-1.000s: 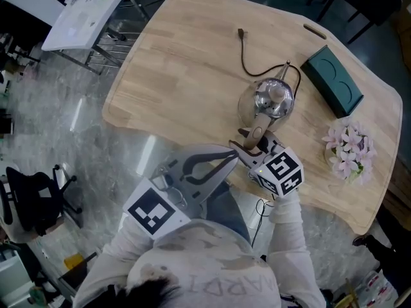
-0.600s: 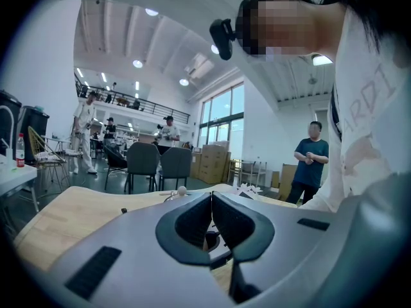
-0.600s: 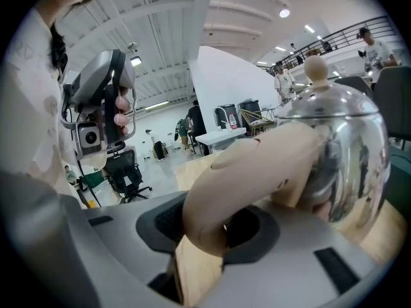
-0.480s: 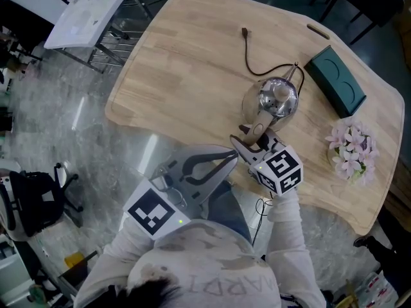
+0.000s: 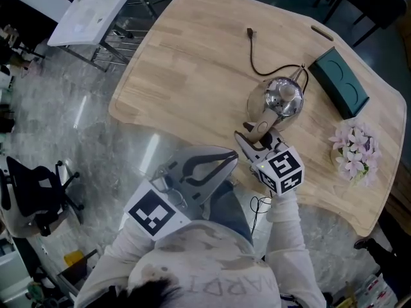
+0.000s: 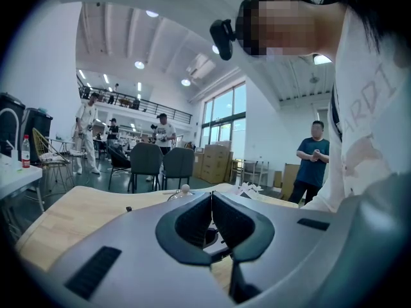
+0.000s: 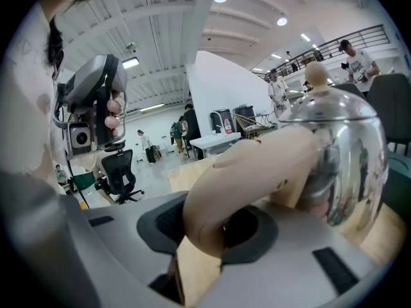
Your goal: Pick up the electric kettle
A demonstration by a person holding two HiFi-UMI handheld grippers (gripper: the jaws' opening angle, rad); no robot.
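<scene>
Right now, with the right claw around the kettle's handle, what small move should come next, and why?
Probably finish closing the right claw before any lift. Its jaws have just been closing with the beige handle between them, but a dark gap shows beside it, and the kettle rests on the table, so the grip looks not yet firm.

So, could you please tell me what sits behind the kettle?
A black cord and a dark green box lie behind the kettle; whatever is beneath it is covered.

Grey polished floor (image 5: 96, 146), white side table (image 5: 90, 11), black chair (image 5: 32, 194)
</scene>
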